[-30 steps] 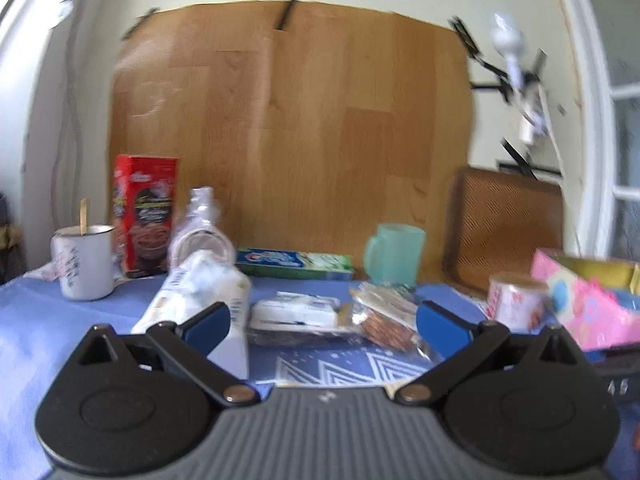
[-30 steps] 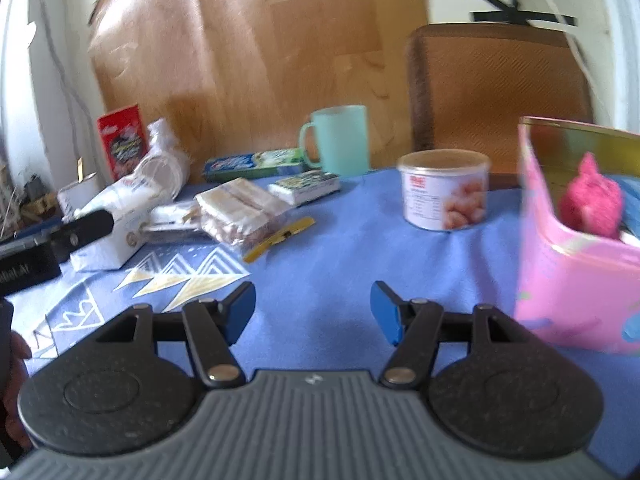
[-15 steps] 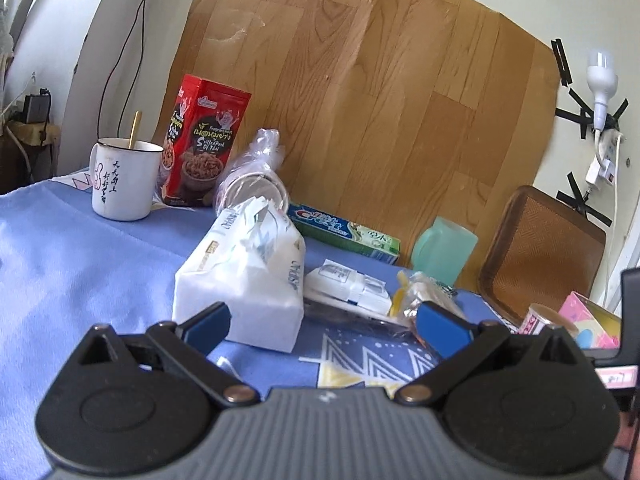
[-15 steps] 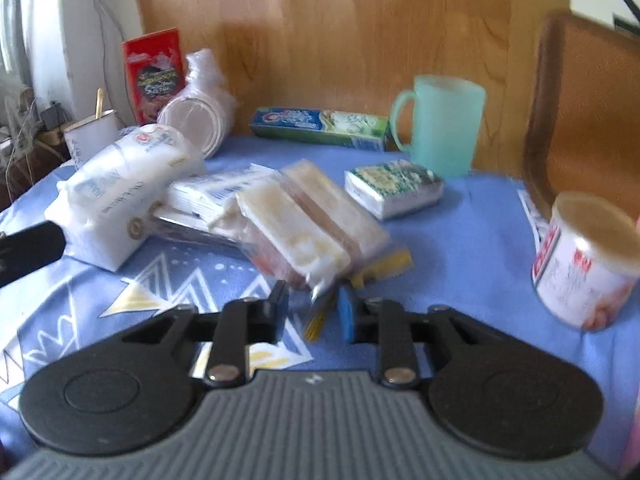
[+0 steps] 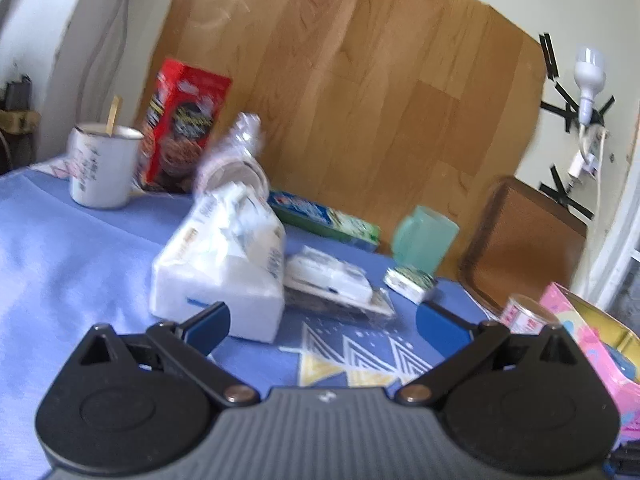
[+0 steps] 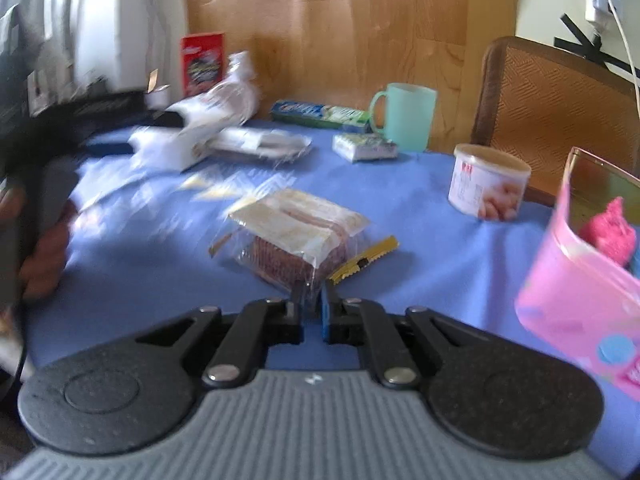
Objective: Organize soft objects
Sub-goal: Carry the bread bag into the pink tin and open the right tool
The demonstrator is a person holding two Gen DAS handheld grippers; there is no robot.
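Note:
A clear-wrapped pack of wafer bars (image 6: 296, 236) lies apart from the pile on the blue cloth. My right gripper (image 6: 311, 304) pinches the near edge of its wrapper; the jaws stand almost together and are opening slightly. The pink box (image 6: 580, 280) at the right holds a pink fuzzy thing (image 6: 608, 236). My left gripper (image 5: 324, 320) is open, with nothing between its fingers. It sits just in front of a white tissue pack (image 5: 218, 264). A flat white packet (image 5: 328, 276) on a dark wrapped pack lies right of the tissues.
At the back stand a white mug (image 5: 102, 168), a red carton (image 5: 184, 128), a toothpaste box (image 6: 320, 114) and a green cup (image 6: 406, 116). A small green packet (image 6: 366, 148) and a round tin (image 6: 488, 188) sit mid-table. A chair back (image 6: 560, 112) rises behind.
My right gripper closed on the wafer pack's wrapper and drew the pack out of the pile toward the pink box. The left gripper's view rolled a little; it stays open by the tissues.

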